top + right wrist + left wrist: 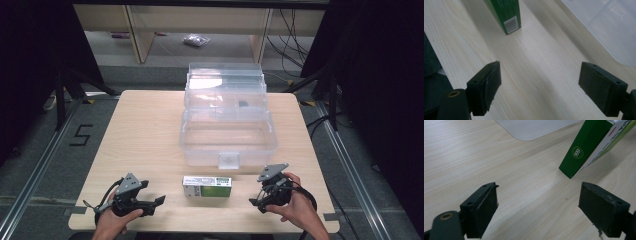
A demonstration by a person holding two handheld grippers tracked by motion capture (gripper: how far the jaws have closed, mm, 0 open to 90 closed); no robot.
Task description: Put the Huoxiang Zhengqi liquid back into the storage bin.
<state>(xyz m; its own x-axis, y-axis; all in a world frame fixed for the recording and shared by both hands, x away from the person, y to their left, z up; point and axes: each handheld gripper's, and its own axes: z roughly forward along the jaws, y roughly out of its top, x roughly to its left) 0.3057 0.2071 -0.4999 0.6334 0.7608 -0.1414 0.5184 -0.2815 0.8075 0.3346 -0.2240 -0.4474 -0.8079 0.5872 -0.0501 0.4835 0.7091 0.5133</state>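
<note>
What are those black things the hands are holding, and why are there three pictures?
Those are claws, tools a person squeezes to grab things. The big picture looks down from above a wooden table. At the bottom you see the left claw and the right claw, one in each hand. Both are open and hold nothing.

The other two pictures come from little cameras riding on the claws. Each looks out along its own two black jaws, so the left claw and right claw see the table close up.

Between the claws lies a small green and white box. Behind it stands a clear plastic box with its lid open.
</note>
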